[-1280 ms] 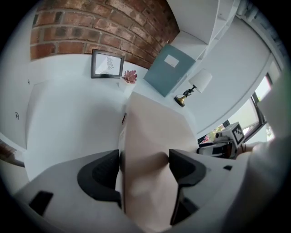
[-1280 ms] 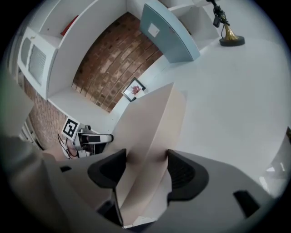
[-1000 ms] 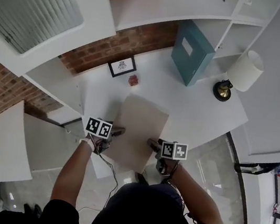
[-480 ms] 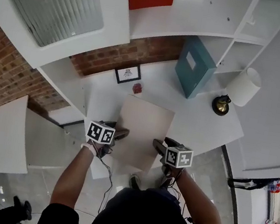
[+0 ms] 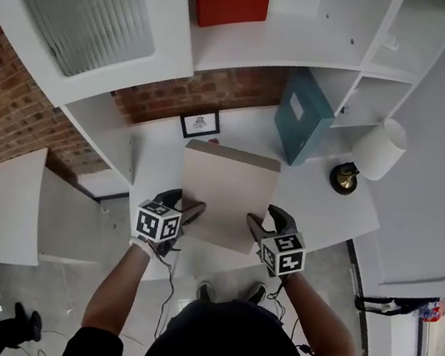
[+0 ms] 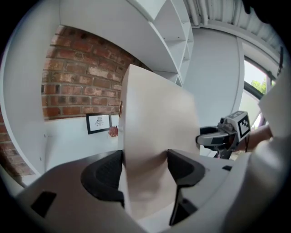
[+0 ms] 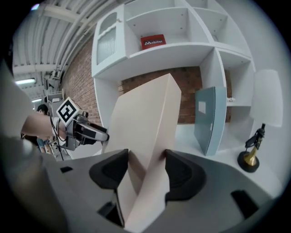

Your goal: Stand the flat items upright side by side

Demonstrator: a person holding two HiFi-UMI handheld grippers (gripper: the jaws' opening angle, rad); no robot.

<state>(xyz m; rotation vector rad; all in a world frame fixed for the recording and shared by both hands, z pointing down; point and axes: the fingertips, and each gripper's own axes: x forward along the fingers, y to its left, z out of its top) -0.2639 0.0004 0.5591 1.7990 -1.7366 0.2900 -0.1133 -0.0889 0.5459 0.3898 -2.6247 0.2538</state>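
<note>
The left gripper (image 5: pixel 188 209) and right gripper (image 5: pixel 258 220) each squeezed a side of the beige box (image 5: pixel 228 193), holding it above the white table (image 5: pixel 157 154) so it could stand beside the upright teal box (image 5: pixel 304 116)

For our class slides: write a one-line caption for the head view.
The left gripper and right gripper clamp a beige box over the white desk, near an upright teal box.

The red box (image 7: pixel 152 42) on the upper shelf (image 7: pixel 182 50) carries white lettering that appears to read "Mobilier". The white label (image 7: pixel 202 107) on the teal box (image 7: pixel 210 119) cannot be read.
</note>
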